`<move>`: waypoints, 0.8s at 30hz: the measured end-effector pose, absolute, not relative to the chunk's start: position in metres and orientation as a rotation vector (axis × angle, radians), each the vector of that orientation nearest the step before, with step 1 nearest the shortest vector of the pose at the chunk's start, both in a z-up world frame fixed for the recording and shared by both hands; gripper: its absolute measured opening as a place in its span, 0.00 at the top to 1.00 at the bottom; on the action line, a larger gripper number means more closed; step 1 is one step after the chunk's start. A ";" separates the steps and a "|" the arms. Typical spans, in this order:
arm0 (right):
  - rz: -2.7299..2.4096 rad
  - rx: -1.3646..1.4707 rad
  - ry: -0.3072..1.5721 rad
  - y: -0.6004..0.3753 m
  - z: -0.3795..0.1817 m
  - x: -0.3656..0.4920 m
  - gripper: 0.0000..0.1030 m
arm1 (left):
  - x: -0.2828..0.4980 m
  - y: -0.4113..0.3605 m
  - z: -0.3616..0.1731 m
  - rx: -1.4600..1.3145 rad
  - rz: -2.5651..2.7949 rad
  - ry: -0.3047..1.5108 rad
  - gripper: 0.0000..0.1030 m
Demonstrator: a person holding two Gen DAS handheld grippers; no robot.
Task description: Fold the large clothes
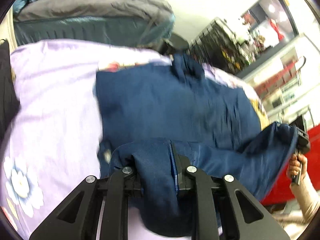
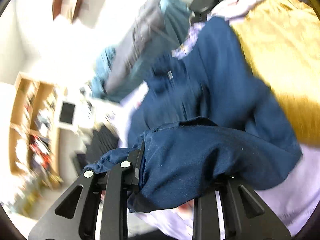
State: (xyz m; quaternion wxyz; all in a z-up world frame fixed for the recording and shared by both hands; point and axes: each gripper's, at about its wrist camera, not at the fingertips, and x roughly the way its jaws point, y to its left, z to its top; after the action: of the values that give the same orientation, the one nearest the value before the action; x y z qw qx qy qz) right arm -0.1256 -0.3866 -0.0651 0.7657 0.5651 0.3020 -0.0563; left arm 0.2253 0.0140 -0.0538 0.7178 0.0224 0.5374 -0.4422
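garment (image 1: pixel 170 104): 1, navy | left tool (image 1: pixel 158 170), right tool (image 2: pixel 174 172): 2, both clamped on it

Navy blue garment (image 1: pixel 170 100), lilac floral bedsheet (image 1: pixel 56 100), mustard cloth (image 2: pixel 280 60)

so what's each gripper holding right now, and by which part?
Both are shut on the navy garment: the left gripper and the right gripper each pinch a bunched edge; which part is unclear.
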 end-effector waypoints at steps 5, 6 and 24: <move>-0.183 1.313 0.578 -0.445 -0.062 -0.099 0.77 | 0.272 -0.021 -0.046 -0.037 -0.887 1.214 0.81; -0.194 1.334 0.577 -0.454 -0.066 -0.091 0.77 | 0.276 -0.026 -0.045 -0.038 -0.875 1.224 0.81; -0.304 1.533 0.604 -0.523 -0.129 -0.037 0.76 | 0.280 0.033 -0.007 -0.168 -0.715 1.123 0.15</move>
State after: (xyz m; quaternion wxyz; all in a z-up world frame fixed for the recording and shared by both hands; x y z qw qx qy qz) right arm -0.0371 -0.5230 -0.1294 0.6692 0.6799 0.2677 -0.1348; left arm 0.2805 0.0329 -0.0073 0.7834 -0.0778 0.5202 -0.3311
